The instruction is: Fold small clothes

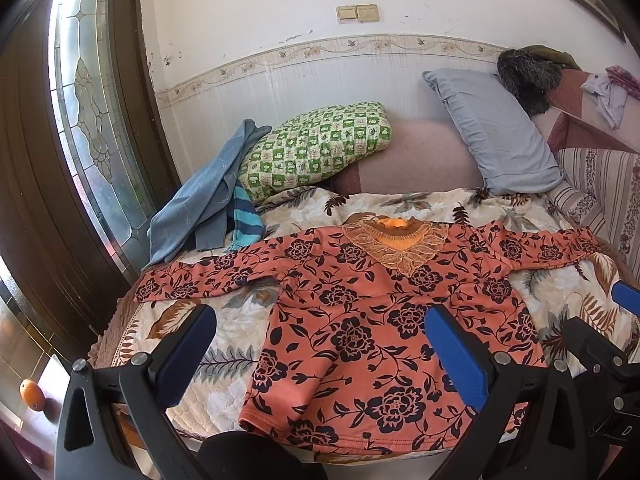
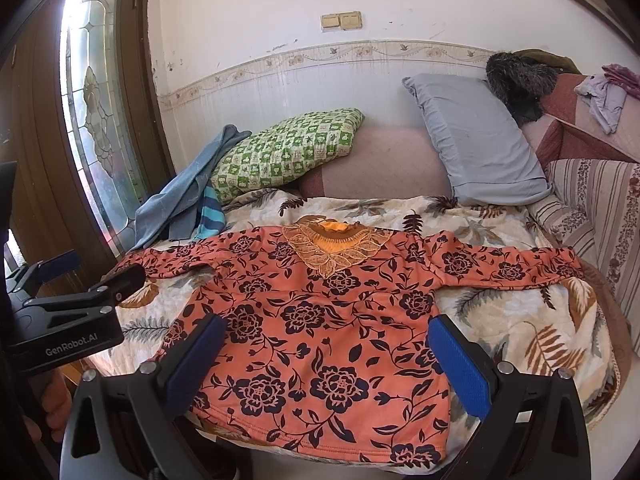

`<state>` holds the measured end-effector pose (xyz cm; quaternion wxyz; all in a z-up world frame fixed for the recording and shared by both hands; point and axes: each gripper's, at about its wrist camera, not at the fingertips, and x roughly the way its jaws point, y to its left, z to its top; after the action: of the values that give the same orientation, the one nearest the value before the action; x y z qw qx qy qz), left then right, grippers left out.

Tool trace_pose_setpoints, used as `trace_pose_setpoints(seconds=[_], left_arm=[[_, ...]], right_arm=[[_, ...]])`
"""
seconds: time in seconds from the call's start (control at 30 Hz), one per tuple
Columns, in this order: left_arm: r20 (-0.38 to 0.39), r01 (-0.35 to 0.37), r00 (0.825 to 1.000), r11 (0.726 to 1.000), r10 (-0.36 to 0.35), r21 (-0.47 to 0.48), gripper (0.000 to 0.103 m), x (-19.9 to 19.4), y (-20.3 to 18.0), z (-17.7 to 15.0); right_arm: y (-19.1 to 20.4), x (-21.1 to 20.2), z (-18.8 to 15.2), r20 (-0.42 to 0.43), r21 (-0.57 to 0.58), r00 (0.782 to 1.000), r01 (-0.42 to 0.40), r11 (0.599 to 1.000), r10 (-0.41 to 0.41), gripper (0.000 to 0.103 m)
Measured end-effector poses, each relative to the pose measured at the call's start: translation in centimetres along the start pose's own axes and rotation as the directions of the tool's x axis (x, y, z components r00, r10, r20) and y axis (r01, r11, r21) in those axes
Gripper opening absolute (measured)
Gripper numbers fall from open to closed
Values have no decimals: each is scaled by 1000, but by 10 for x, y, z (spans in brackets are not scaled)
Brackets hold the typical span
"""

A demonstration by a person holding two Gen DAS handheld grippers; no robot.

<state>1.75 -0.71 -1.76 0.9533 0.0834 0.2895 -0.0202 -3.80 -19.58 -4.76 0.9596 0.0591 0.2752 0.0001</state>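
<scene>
An orange long-sleeved top with dark flowers [image 1: 380,320] [image 2: 320,312] lies flat on the leaf-patterned bed cover [image 1: 224,320] [image 2: 520,320]. Its front faces up, both sleeves are spread out, and the lace collar points to the far side. My left gripper [image 1: 320,316] hovers open over the top's near left hem, nothing between its blue pads. It also shows at the left edge of the right wrist view, where the left gripper [image 2: 105,266] is open. My right gripper [image 2: 328,322] hangs open above the lower middle of the top, apart from it. The right gripper [image 1: 596,308] shows at the picture's right edge.
Against the far wall lean a green checked pillow [image 1: 316,144] and a grey-blue pillow [image 1: 496,132]. Blue garments [image 1: 204,200] are heaped at the bed's far left by a glass-panelled door [image 1: 84,112]. A striped cushion [image 2: 592,208] bounds the right. An orange fruit [image 1: 31,394] lies on the floor.
</scene>
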Motion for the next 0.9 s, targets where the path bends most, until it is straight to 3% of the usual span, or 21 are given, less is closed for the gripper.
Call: trace_pose_setpoints(seconds=[0.9], left_arm=[[-15,-8,1000,1000,8,3,103,2,5,0]], right_arm=[[-1,0,-2,-23,1,1000,-15,1000,15,103]])
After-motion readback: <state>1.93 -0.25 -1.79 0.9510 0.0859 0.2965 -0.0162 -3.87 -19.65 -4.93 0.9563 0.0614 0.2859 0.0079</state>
